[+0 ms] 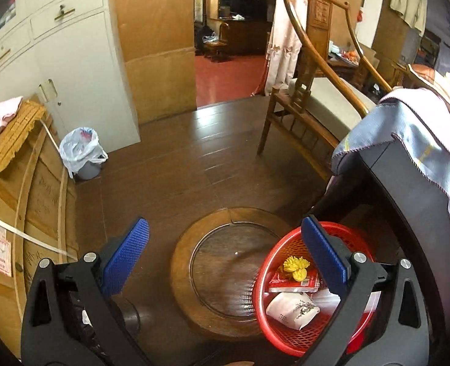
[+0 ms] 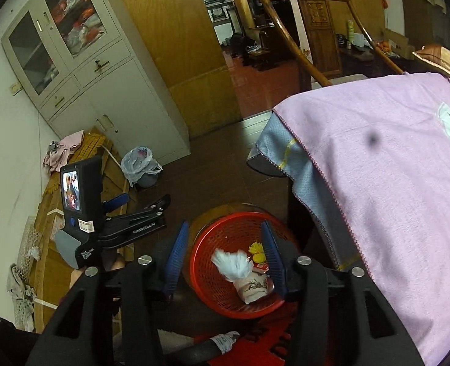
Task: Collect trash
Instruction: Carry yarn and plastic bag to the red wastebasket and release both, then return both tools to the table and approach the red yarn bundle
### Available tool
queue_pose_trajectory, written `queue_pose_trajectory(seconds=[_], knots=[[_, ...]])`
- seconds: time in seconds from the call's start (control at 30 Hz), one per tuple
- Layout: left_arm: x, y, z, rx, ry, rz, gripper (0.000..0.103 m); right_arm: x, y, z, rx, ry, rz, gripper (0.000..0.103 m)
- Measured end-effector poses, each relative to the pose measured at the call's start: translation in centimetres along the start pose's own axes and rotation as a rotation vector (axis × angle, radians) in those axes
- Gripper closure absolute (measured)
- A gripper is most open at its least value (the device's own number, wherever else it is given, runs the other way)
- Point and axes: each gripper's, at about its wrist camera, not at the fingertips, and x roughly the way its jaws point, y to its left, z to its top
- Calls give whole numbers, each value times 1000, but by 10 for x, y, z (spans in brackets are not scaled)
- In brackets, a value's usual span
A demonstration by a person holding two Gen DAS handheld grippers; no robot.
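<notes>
We stood on a dark wooden floor (image 1: 194,158) with both tools held over a red basket (image 2: 206,274). The left tool (image 1: 225,253) was released, its blue pads wide apart with nothing between them. The right tool (image 2: 225,253) was partly released, its pads either side of a white tissue (image 2: 234,263) that hung blurred over the basket, touching neither pad as far as we could tell.

In the basket lay a white packet (image 1: 292,308), a yellow scrap (image 1: 296,267) and a red wrapper (image 1: 295,283). The basket sat just right of a round wooden stool (image 1: 221,274) and near a worktop (image 2: 392,183) draped in a pink cloth.

On the far left stood a grey cabinet (image 1: 81,85), with a bag-lined bin (image 1: 83,152) at its foot beside a crate (image 1: 26,201). A wooden chair (image 1: 313,97) stood on the far right, and a doorway (image 1: 228,76) opened onto a red floor beyond.
</notes>
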Motion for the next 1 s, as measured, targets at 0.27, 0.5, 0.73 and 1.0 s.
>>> queue_pose_trajectory(seconds=[0.27, 0.5, 0.73, 1.0], knots=[[-21, -22, 0, 47, -40, -18, 7, -33, -23, -9, 39, -84, -71, 43], [-62, -69, -3, 149, -99, -52, 7, -89, -53, -29, 103, -193, -113, 35], [-109, -131, -16, 273, -143, -137, 7, -169, -97, -70, 204, -371, -208, 9], [-147, -228, -46, 448, -130, -300, 7, -259, -169, -143, 363, -541, -387, 5]])
